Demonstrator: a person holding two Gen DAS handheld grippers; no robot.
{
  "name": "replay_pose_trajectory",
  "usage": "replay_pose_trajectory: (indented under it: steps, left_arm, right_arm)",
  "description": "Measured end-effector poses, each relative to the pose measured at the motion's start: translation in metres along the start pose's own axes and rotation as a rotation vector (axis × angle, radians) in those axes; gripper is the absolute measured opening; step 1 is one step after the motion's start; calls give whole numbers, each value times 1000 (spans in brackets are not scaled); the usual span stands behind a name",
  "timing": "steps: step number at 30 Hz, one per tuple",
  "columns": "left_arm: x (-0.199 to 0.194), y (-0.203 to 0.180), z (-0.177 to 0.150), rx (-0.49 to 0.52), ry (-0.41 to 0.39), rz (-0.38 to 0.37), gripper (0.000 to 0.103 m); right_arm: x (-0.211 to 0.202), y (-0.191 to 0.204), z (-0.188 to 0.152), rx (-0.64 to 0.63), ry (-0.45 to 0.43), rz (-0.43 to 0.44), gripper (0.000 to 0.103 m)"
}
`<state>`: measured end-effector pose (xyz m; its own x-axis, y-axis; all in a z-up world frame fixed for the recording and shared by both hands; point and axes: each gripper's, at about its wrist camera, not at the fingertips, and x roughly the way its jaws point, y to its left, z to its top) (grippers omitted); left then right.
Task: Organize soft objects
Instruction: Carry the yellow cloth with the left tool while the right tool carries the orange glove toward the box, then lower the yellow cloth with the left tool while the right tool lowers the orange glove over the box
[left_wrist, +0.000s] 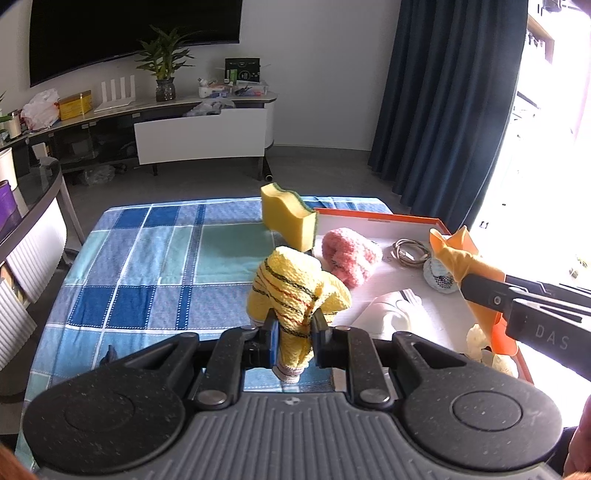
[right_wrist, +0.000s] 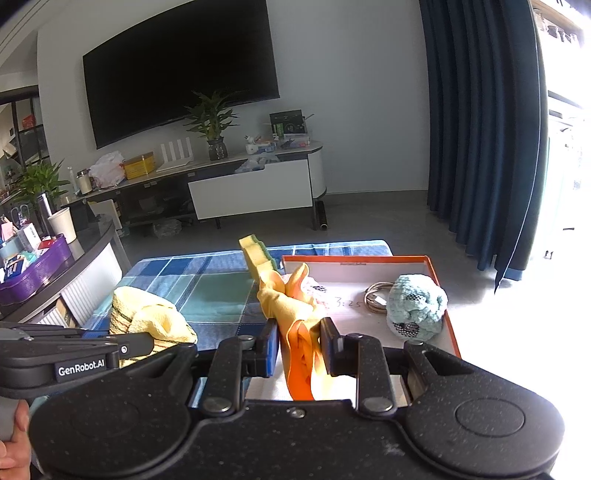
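Both my grippers hold soft cloths by the box.

My left gripper (left_wrist: 294, 334) pinches the floppy yellow cloth (left_wrist: 295, 288) over the blue tablecloth (left_wrist: 147, 258). My right gripper (right_wrist: 298, 349) squeezes the light orange cloth (right_wrist: 295, 317) above the orange box (right_wrist: 439, 273). I think bunched middles grip best.

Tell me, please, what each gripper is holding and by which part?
The left gripper pinches the yellow striped cloth near its lower end; the right gripper pinches the orange cloth around its bunched middle.
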<state>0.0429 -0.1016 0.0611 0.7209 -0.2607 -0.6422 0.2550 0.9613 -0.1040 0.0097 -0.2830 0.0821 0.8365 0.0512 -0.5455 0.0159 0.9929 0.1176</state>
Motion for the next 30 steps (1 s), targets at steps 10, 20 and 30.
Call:
replay_pose_trajectory:
  steps: [10,20,30]
  left_arm:
    - [10,-20,4,34,4,-30,20]
    - [24,-38,9,59,14,-59,20]
    - [41,-57,19,84,26,-87,20]
  right_arm:
    - [1,-16,1,17,-3,-31,30]
    - [5,-37,3,39,1,-64,30]
    - [13,-56,4,58,8,-96,30]
